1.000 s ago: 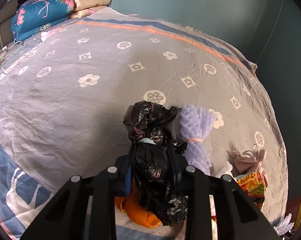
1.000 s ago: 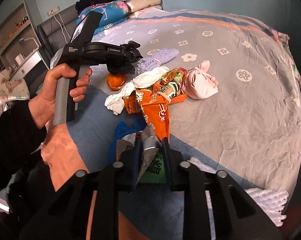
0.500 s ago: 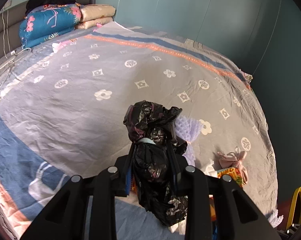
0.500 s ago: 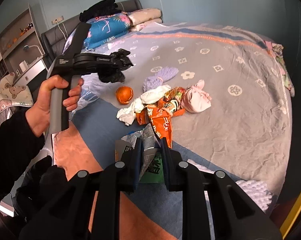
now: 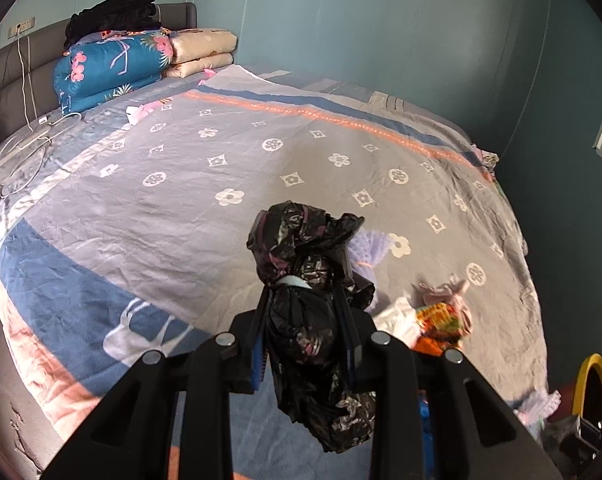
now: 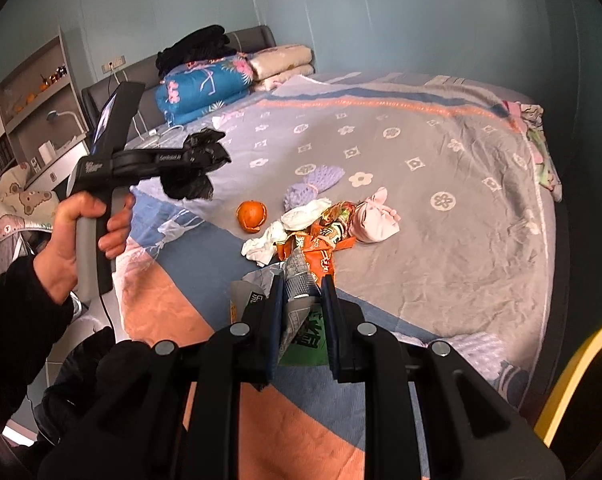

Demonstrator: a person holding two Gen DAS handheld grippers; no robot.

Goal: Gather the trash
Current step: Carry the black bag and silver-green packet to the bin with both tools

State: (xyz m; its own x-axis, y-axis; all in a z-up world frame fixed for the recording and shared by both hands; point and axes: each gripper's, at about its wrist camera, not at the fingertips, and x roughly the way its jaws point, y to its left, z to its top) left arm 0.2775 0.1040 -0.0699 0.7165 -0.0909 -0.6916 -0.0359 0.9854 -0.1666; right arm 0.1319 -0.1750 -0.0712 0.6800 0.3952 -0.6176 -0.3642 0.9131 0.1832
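My left gripper (image 5: pixel 303 300) is shut on a crumpled black plastic bag (image 5: pixel 309 264), which hangs above the bed; the same gripper (image 6: pixel 197 160) and black bag (image 6: pixel 193 184) show at the left of the right wrist view, held by a hand. My right gripper (image 6: pixel 301 284) is shut on a grey and green snack wrapper (image 6: pixel 299 312). On the bed lie an orange peel (image 6: pixel 252 216), white tissue (image 6: pixel 285 228), an orange wrapper (image 6: pixel 321 240), a pink cloth bundle (image 6: pixel 375 220) and a purple foam net (image 6: pixel 313 184).
Folded blankets (image 5: pixel 117 68) and a black garment are stacked at the headboard. A white cable (image 5: pixel 25 148) lies at the bed's left edge. Shelves (image 6: pixel 33 108) stand left of the bed. A yellow rim (image 6: pixel 573 376) shows at the lower right.
Both grippers have risen and drawn back from the bed, each still holding its item. The trash pile looks smaller and farther off in both views.
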